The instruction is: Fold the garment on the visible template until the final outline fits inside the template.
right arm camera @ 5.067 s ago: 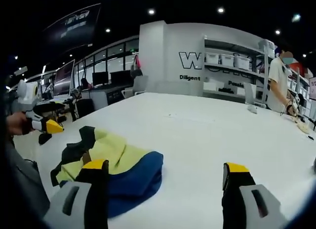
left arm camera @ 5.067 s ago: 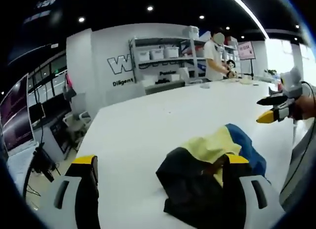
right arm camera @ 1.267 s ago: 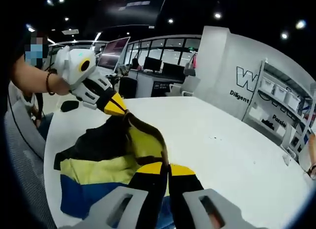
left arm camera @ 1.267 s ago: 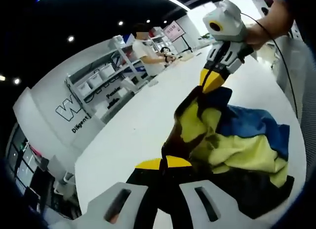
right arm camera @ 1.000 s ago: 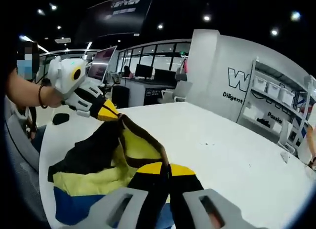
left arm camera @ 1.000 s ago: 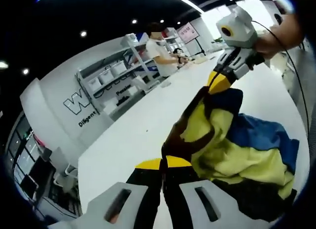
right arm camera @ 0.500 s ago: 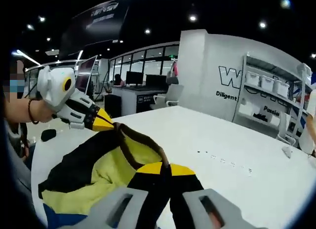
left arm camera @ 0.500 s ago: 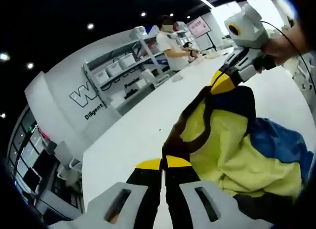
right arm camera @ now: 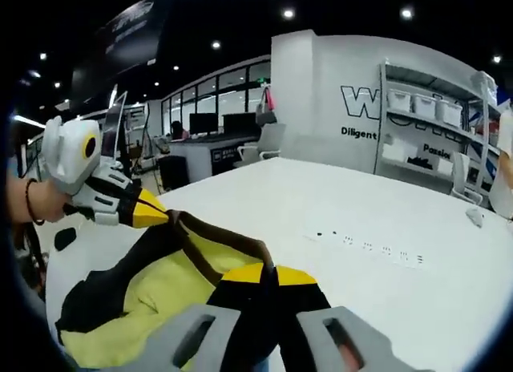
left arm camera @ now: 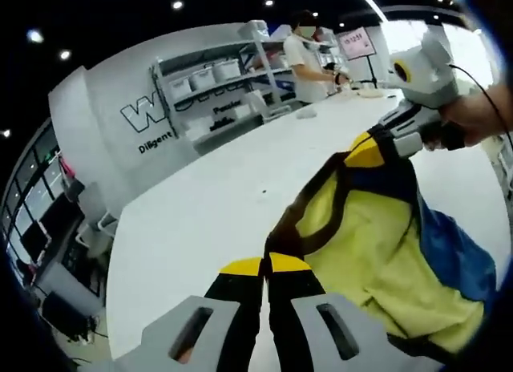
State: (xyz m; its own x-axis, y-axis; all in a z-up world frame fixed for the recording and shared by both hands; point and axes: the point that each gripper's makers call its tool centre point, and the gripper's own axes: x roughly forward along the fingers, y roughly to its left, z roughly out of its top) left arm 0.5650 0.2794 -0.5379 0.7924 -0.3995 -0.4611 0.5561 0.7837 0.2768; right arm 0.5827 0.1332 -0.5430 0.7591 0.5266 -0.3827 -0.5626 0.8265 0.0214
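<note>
Yellow, blue and black garment (left arm camera: 377, 252) stretched above the white table (left arm camera: 208, 204), dark collar edge pinched at both ends, left gripper (left arm camera: 265, 265) and right gripper (right arm camera: 269, 272) each clamped tight on it.

left gripper view: close, faces shelves | right gripper view: close | shared: garment (left arm camera: 365, 252), table (right arm camera: 385, 220)

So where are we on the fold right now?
Early. Done: each hand-held gripper is shut on the dark collar edge of the yellow, blue and black garment, left and right. In hand: the garment is lifted and stretched between them over the white table. Left: laying it flat and every fold; I can't make out a template outline.
</note>
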